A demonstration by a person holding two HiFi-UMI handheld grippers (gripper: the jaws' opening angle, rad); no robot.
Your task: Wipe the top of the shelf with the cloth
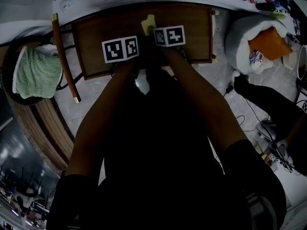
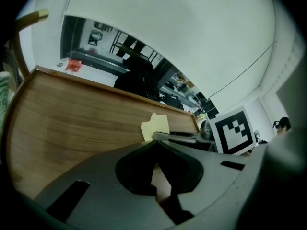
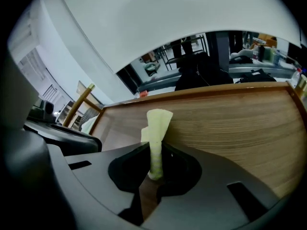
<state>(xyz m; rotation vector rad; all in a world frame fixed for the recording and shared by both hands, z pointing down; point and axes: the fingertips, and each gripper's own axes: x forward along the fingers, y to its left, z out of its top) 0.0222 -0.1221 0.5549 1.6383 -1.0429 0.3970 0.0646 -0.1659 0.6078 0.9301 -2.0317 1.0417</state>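
Our right gripper (image 3: 154, 152) is clamped on the pale yellow cloth (image 3: 158, 124), which stands up from its jaws at the centre of the frame, over the wooden shelf top (image 3: 230, 119). Our left gripper (image 2: 154, 145), at lower centre, has its jaws together, holding nothing.

Two hand-held grippers (image 2: 154, 143) (image 3: 153, 145), one yellow cloth (image 3: 158, 121), one wooden shelf (image 1: 192, 28), one green towel (image 1: 38, 73).
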